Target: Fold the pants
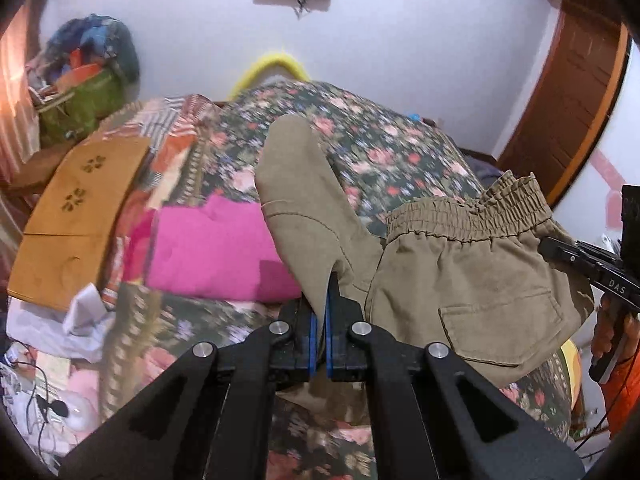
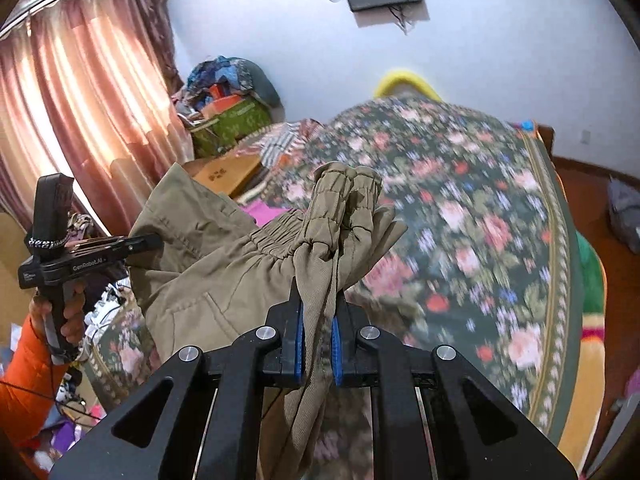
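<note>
Left gripper (image 1: 321,304) is clamped tight, its blue pads (image 1: 313,340) pinching a fold of the khaki pants (image 1: 472,280), and the cloth rises straight out from between the fingers. Right gripper (image 2: 318,312) is clenched too, squeezing a bunched wad of the elastic waistband (image 2: 344,196) that stands up just past its tips (a strip of fabric also trails down behind the pads). Between the two, the pants hang stretched in the air above the floral bedspread (image 2: 480,216), back pocket (image 1: 500,328) showing. Out toward the bed's left edge lie a pink garment (image 1: 212,248) and a flat tan cardboard piece (image 1: 76,212). The bedspread looks blurred.
</note>
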A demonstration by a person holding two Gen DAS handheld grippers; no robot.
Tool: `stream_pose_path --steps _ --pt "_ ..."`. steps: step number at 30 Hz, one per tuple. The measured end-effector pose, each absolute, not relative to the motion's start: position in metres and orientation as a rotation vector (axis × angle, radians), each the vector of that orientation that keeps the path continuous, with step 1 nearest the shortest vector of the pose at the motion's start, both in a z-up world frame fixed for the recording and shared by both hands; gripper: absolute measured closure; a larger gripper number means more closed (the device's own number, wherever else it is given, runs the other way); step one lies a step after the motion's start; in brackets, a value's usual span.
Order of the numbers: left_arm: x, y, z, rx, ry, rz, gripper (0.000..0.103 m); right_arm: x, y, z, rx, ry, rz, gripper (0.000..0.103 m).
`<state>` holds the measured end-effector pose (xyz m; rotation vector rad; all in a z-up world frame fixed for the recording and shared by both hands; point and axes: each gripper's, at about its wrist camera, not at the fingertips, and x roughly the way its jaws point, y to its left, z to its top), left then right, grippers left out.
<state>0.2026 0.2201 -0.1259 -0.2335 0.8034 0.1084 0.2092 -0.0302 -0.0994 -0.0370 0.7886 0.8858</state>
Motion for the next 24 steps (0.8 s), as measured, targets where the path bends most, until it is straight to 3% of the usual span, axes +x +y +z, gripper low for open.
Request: stream_pose_path --steps 11,24 --pt "0.23 0.298 -0.123 -0.245 0.768 0.211 0.101 0.243 0.055 -0.085 -0.078 0.715 0.94 0.094" --pt "0.287 0.384 -0.174 -0.296 0.813 0.265 0.101 0.293 0.143 -0.126 -0.128 0.741 0.949 0.094"
